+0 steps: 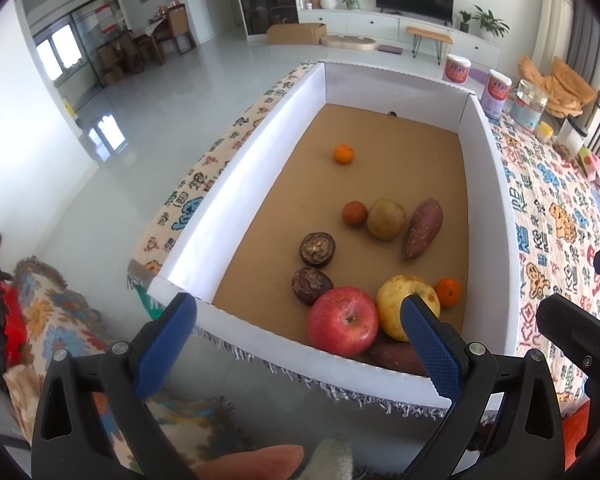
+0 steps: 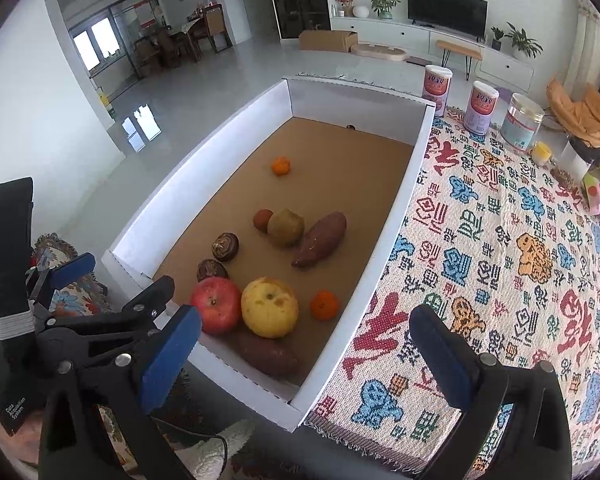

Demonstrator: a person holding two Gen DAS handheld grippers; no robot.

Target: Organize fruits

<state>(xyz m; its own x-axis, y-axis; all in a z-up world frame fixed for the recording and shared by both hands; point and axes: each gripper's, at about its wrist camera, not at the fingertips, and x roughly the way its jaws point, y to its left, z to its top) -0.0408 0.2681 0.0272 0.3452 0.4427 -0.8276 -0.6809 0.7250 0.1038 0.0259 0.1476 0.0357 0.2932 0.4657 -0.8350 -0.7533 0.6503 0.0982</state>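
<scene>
2 tangerines (image 1: pixel 343 154), 2 sweet potatoes (image 1: pixel 423 229).

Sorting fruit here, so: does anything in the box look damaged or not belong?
Yes. The yellow apple beside the red apple has brown blemishes. Two sweet potatoes aren't fruit. Two dark, shrivelled items look dried out.

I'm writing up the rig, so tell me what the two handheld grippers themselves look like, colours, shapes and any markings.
Both match: the left gripper and right gripper have black plastic frames with triangular cut-outs and silver rivets. Their fingers carry blue pads with a fine diamond grip texture. The right wrist view shows the left unit's black body, wrapped in white, with a "Data Acquisition System" label.
</scene>
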